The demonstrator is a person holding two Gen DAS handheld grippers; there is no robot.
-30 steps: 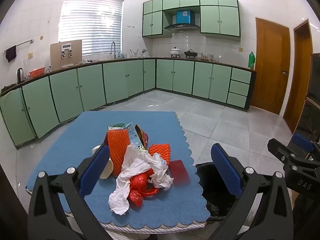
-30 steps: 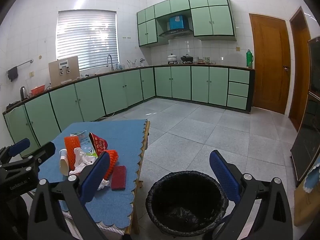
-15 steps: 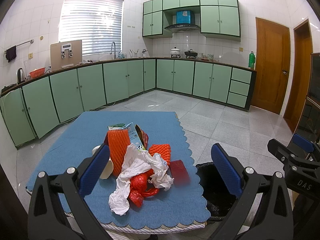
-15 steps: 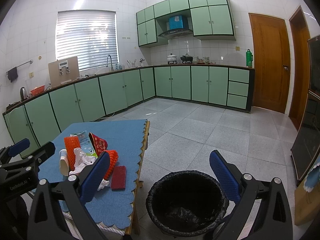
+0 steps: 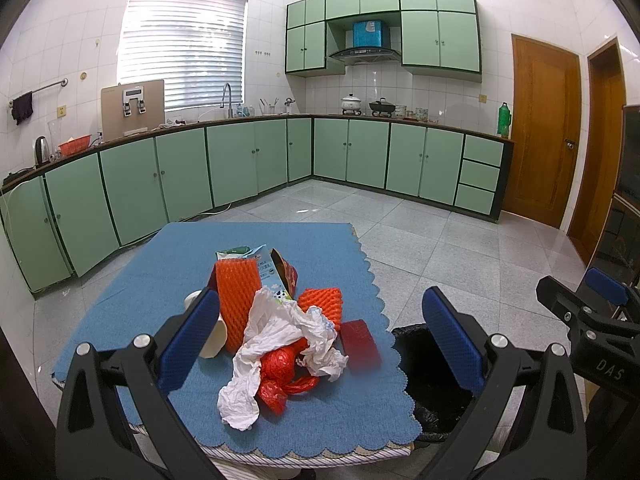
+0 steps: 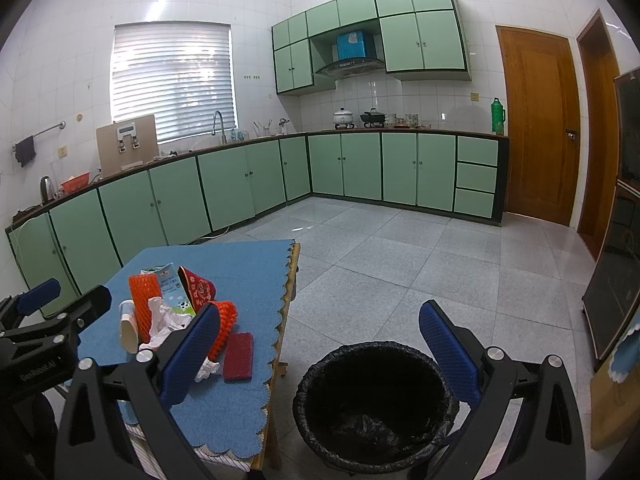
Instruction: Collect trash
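Holding both tongs spread and empty: left tongs (image 5: 320, 334) over our trash pile (image 5: 280, 328), right tongs (image 6: 320, 350) above bin (image 6: 374, 404).

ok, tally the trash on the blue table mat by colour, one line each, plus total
Orange foam mesh sleeves: 2
White crumpled tissue paper: 1 clump
Red crumpled plastic bag: 1
Dark red flat rectangular pad: 1
Red patterned paper box: 1
Blue-and-white milk carton: 1
White paper cup on its side: 1
Total: 8
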